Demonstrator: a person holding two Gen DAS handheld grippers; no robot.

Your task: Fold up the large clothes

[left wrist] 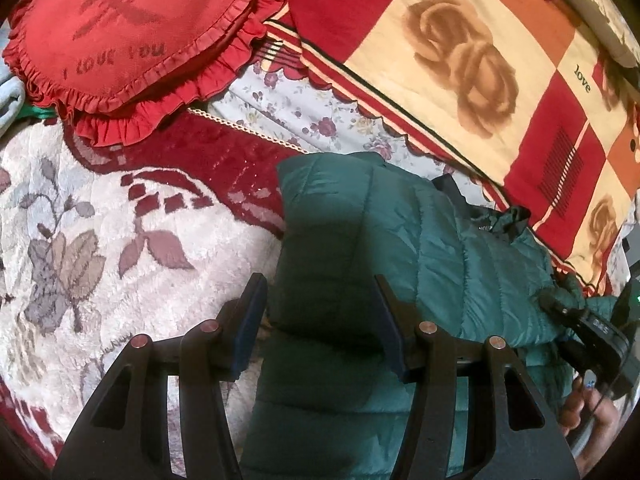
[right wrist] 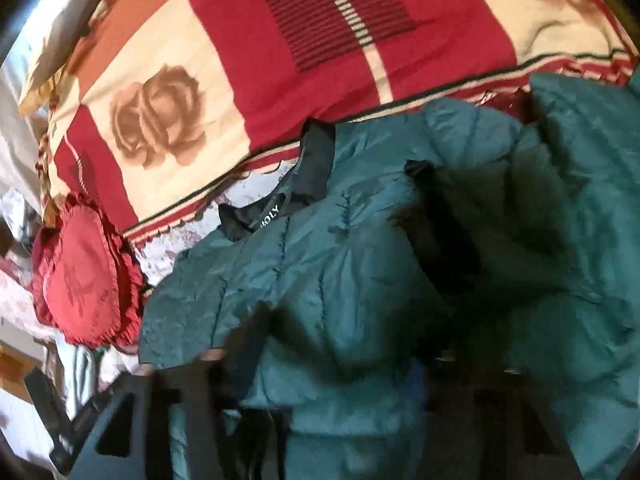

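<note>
A red heart-shaped cushion (left wrist: 120, 36) with a ruffled edge lies at the upper left of the left wrist view, lettered "I love you". Beneath it spreads a plush cream blanket (left wrist: 100, 240) with a dark red border and grey leaf motifs. Beside that shows a pale floral sheet (left wrist: 304, 112). A checked quilt (left wrist: 460, 60) — red, cream and orange squares with brown roses and the word "love" — covers the far side.

Black claw (left wrist: 320, 320); blue pads (left wrist: 250, 332)
</note>
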